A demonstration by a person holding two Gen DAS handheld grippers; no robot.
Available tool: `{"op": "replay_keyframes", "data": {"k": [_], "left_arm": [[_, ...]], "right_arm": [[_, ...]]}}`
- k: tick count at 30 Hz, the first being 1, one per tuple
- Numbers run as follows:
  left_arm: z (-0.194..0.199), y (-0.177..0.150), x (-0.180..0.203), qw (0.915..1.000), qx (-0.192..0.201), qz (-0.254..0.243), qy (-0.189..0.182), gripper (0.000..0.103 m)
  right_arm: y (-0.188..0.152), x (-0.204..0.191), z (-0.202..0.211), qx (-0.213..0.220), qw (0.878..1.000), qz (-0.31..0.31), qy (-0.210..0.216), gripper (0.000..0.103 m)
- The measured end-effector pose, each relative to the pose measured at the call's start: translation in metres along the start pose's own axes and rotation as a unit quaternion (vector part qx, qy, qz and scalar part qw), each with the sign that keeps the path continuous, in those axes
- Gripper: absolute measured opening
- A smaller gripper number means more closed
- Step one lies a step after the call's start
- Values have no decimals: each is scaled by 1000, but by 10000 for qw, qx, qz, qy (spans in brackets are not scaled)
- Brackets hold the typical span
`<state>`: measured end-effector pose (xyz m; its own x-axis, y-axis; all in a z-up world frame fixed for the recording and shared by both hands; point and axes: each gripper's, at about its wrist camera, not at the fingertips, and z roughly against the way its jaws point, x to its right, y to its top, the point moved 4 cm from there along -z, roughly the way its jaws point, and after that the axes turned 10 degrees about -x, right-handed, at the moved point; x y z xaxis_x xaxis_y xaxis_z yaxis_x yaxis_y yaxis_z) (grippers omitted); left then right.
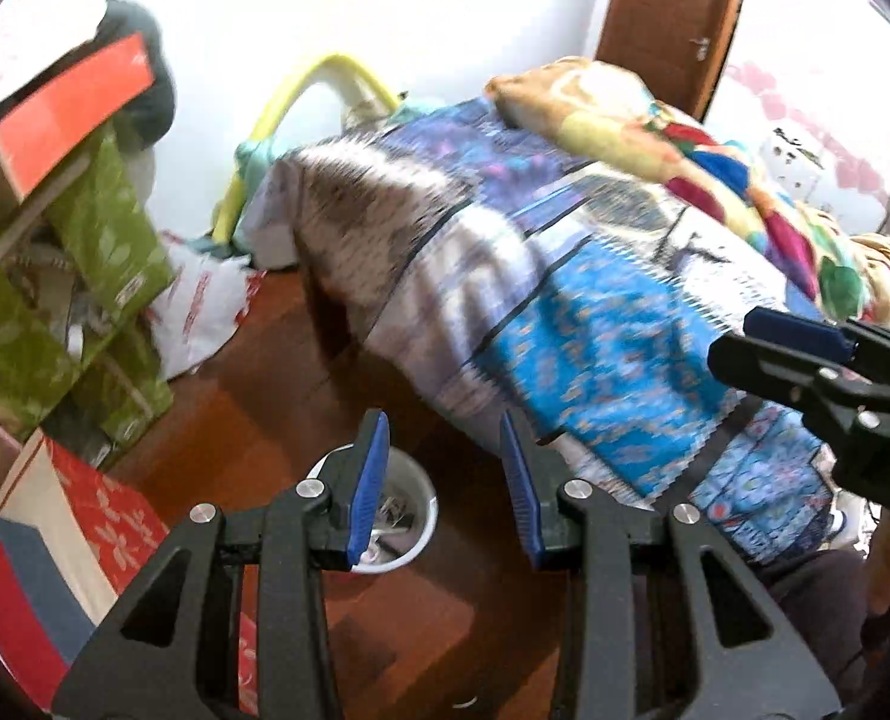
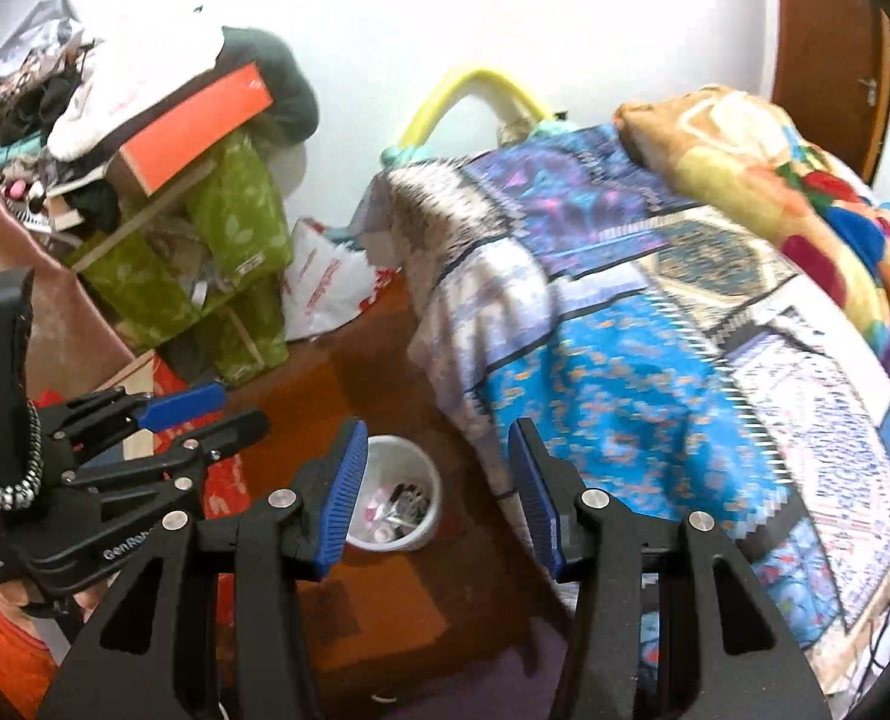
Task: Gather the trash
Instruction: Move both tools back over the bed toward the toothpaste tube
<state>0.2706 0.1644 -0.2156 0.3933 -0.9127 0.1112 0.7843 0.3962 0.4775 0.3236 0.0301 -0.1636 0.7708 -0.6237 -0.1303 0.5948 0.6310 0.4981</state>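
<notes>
Covering the bed (image 2: 655, 360), patchwork sheet above wooden floor (image 2: 384, 618).

Each camera sat just behind its own fingers and looked steeply down and forward across the room. The left view faced the wooden floor (image 1: 252, 420), the white bin (image 1: 411, 516) and the bed (image 1: 595, 312). The right view, taken from beside it, shared the same bin (image 2: 405, 480), bed (image 2: 655, 348) and green boxes (image 2: 228, 252), all at close range.
</notes>
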Motion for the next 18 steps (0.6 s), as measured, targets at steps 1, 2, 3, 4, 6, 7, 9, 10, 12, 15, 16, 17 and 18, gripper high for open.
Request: {"op": "replay_keyframes", "data": {"k": [1, 2, 3, 4, 6, 7, 9, 10, 12, 15, 16, 17, 18], "left_arm": [[4, 5, 11, 10000, 73, -51, -34, 39], [6, 7, 17, 9999, 103, -76, -60, 40], [8, 12, 28, 9997, 142, -135, -130, 40], [8, 16, 38, 9995, 166, -192, -204, 41], [8, 24, 56, 9989, 181, -303, -303, 41], [7, 27, 63, 9986, 191, -354, -330, 41], [4, 35, 83, 9978, 211, -505, -375, 41], [2, 40, 93, 9972, 220, -596, -395, 41], [-4, 48, 115, 9957, 229, -774, -450, 41], [-13, 60, 139, 9936, 213, -969, -539, 42], [-18, 65, 150, 9926, 191, -1051, -570, 42], [-22, 69, 158, 9919, 176, -1112, -594, 43], [-28, 74, 168, 9908, 162, -1191, -618, 43]], "right_arm": [[-1, 5, 5, 55, 10000, -26, -48, 45], [-3, 13, 12, 133, 9998, -70, -117, 45], [-4, 21, 19, 202, 9996, -121, -168, 45], [-5, 29, 24, 254, 9993, -177, -209, 45], [-8, 46, 34, 340, 9986, -290, -300, 45], [-9, 53, 38, 378, 9981, -340, -350, 45], [-12, 73, 46, 452, 9967, -480, -479, 45], [-14, 85, 50, 483, 9957, -562, -549, 45], [-17, 105, 56, 512, 9940, -703, -664, 45], [-23, 139, 61, 518, 9902, -984, -842, 45], [-24, 147, 62, 511, 9893, -1055, -870, 45], [-26, 158, 63, 499, 9879, -1149, -911, 45], [-27, 168, 63, 492, 9865, -1235, -957, 45]]}}
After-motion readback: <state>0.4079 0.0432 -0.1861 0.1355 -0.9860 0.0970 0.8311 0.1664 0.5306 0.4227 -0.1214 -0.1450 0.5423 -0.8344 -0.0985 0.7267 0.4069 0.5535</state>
